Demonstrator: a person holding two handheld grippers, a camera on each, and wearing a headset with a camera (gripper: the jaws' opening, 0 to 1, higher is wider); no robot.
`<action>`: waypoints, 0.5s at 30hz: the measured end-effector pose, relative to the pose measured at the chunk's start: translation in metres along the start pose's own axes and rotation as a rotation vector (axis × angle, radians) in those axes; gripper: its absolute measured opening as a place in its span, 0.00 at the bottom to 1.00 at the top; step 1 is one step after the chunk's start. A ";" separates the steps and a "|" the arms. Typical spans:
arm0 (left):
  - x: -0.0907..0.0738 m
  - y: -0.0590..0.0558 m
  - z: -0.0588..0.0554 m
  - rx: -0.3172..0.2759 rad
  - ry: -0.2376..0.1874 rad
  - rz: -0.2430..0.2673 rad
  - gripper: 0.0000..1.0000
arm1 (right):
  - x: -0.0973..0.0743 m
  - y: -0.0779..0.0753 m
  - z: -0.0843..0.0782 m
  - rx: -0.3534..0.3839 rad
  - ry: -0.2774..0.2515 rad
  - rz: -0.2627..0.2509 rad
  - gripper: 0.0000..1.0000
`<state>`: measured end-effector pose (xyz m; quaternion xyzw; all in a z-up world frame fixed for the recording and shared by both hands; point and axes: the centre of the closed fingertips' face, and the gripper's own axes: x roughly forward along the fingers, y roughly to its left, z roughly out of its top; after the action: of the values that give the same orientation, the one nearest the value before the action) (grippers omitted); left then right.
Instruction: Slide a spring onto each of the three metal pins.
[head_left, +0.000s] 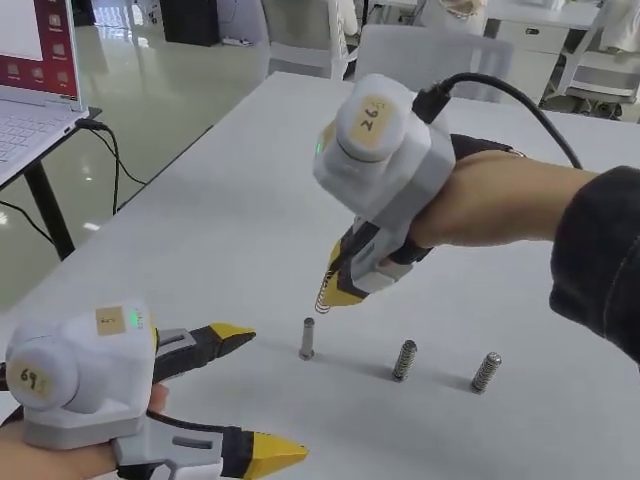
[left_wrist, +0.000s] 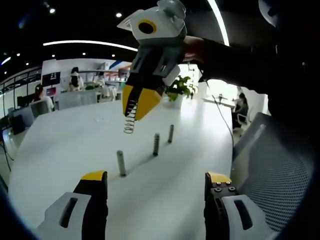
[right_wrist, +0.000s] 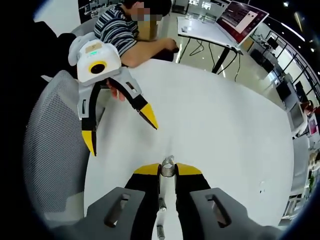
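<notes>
Last spring hanging over the last bare pin

Left to right: the left gripper (head_left: 272, 393) sits near-left with its jaws spread wide, holding nothing. Just right of it, the one bare pin (head_left: 307, 338) stands upright on the white table (head_left: 230, 200). Above it and a touch right, the right gripper (head_left: 335, 293) is clamped on the third spring (head_left: 323, 292), which dangles tilted off the tips, not yet on the pin. Further right, one sprung pin (head_left: 404, 360) and another (head_left: 486, 372) are done. My worry: the spring hangs crooked, so its bottom coil could catch the pin's edge and tip it over, or pop out of the pinch and roll away.
</notes>
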<state>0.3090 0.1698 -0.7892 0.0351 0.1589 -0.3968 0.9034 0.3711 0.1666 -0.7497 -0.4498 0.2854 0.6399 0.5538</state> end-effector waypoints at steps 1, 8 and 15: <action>0.000 0.000 0.000 0.001 -0.001 0.001 0.76 | 0.002 -0.001 0.000 -0.001 0.003 -0.001 0.08; -0.002 0.004 0.001 0.005 -0.014 0.012 0.78 | 0.015 -0.008 0.001 0.000 0.018 0.010 0.08; -0.002 0.006 0.001 0.004 -0.022 0.017 0.79 | 0.024 -0.006 -0.002 0.007 0.032 0.029 0.08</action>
<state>0.3129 0.1749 -0.7877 0.0337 0.1477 -0.3900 0.9083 0.3778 0.1766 -0.7713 -0.4539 0.3033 0.6396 0.5413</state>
